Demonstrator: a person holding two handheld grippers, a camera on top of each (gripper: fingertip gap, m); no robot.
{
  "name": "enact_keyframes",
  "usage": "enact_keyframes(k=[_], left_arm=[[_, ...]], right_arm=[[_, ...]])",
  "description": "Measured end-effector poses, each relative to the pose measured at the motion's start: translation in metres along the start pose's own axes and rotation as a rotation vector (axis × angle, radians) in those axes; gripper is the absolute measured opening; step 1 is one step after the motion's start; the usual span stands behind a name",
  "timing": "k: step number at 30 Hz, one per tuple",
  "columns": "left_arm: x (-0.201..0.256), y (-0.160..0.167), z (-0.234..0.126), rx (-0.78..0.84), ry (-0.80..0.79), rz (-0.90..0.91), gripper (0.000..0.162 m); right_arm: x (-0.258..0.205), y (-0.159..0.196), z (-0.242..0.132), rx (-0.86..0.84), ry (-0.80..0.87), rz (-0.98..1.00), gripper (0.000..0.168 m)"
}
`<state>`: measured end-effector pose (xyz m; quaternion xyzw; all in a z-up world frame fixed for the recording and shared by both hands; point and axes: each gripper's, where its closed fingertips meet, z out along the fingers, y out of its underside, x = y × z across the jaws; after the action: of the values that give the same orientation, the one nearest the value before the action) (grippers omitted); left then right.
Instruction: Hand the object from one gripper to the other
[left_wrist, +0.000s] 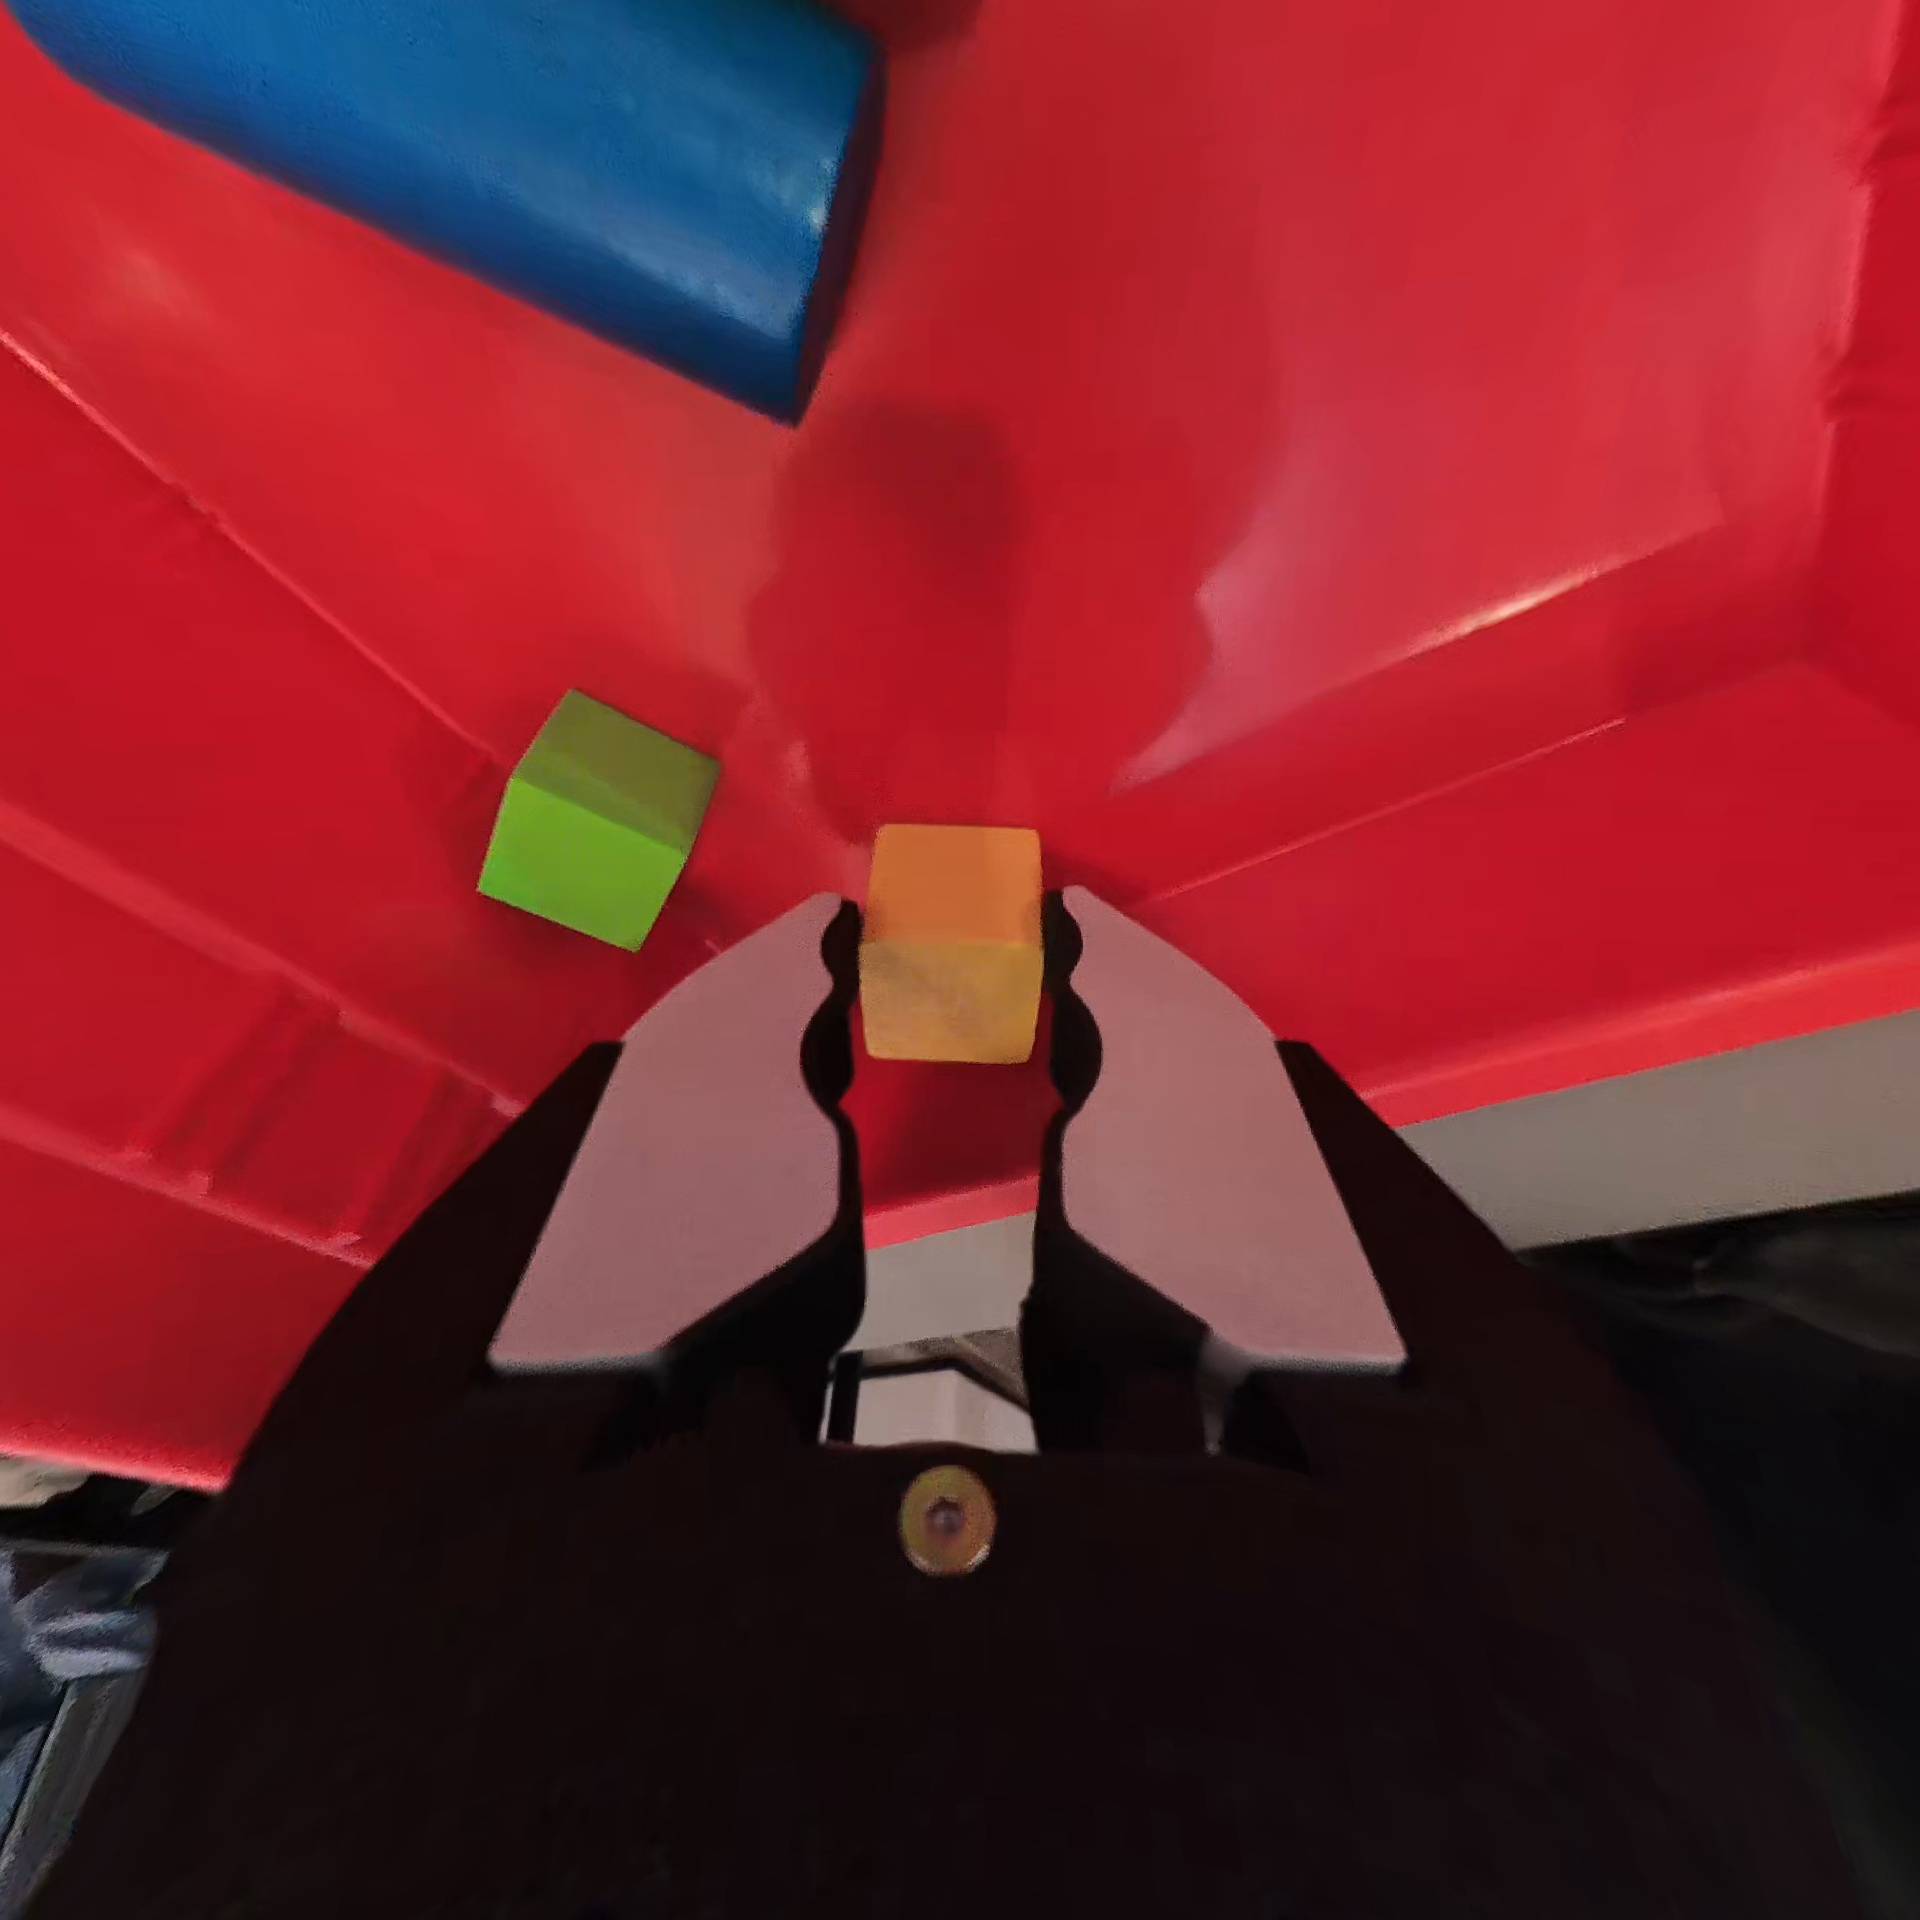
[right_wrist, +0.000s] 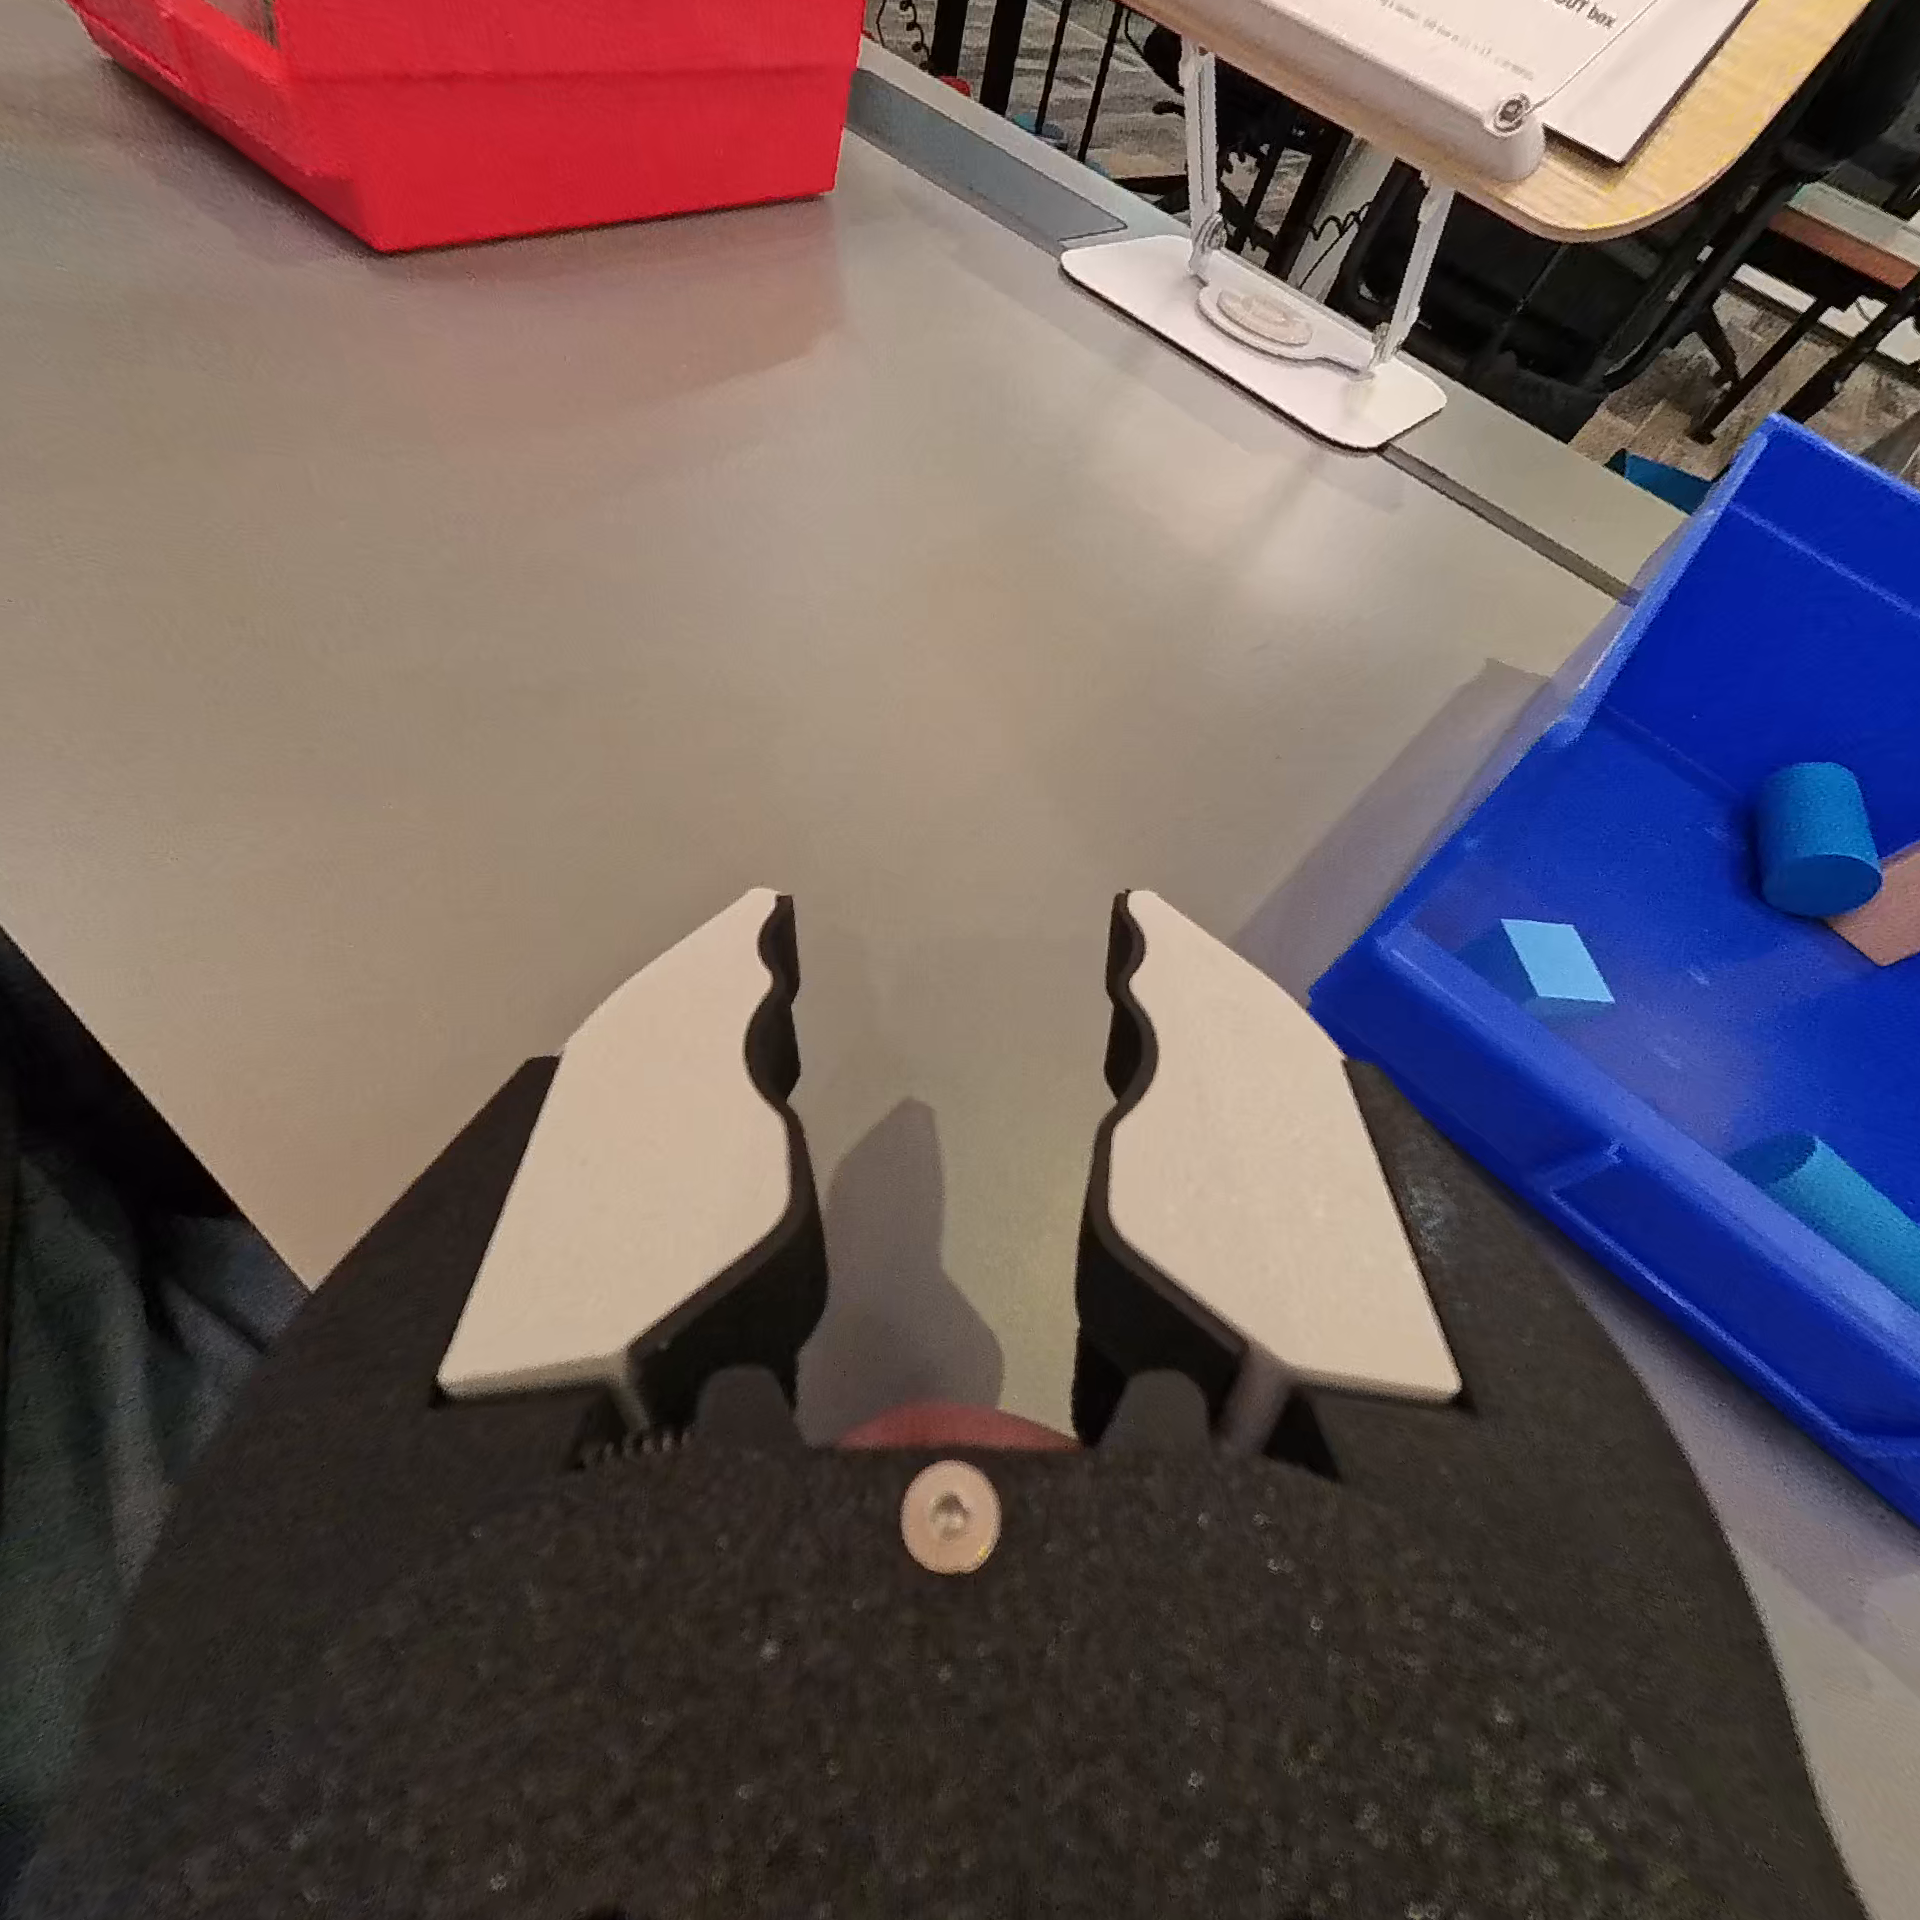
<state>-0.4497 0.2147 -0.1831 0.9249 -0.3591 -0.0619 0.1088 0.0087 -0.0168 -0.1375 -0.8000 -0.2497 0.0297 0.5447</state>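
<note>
Red bin (left_wrist: 1351, 312): green cube (left_wrist: 597, 821); left jaws clamp orange cube (left_wrist: 951, 945). Right jaws apart.

The left gripper (left_wrist: 951, 940) reaches into the red bin (left_wrist: 1455, 416), its jaws closed on an orange cube (left_wrist: 951, 940). Just left of that cube lies a green cube (left_wrist: 597, 821). Farther beyond the orange cube, up-left, rests a blue block (left_wrist: 499, 166), possibly rectangular; the picture is blurred.

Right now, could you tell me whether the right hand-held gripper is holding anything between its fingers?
No, the right hand-held gripper is open, with only the bare grey table showing between its fingers.
</note>
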Motion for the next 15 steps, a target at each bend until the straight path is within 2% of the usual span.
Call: enact_keyframes(k=[3,8,12,15], left_arm=[[-0.003,-0.004,-0.003,0.026,0.008,0.014,0.033],[-0.003,-0.013,-0.017,0.194,0.126,-0.035,0.033],[0.007,-0.020,-0.056,0.454,0.336,-0.070,0.033],[0.021,-0.024,-0.096,0.673,0.565,-0.065,0.033]], right_arm=[[-0.002,-0.001,0.001,-0.001,-0.006,-0.001,0.057],[-0.002,-0.003,-0.001,0.011,-0.002,0.001,0.057],[0.006,-0.003,-0.001,0.028,0.000,0.034,0.057],[0.017,-0.004,-0.001,0.042,0.011,0.052,0.057]])
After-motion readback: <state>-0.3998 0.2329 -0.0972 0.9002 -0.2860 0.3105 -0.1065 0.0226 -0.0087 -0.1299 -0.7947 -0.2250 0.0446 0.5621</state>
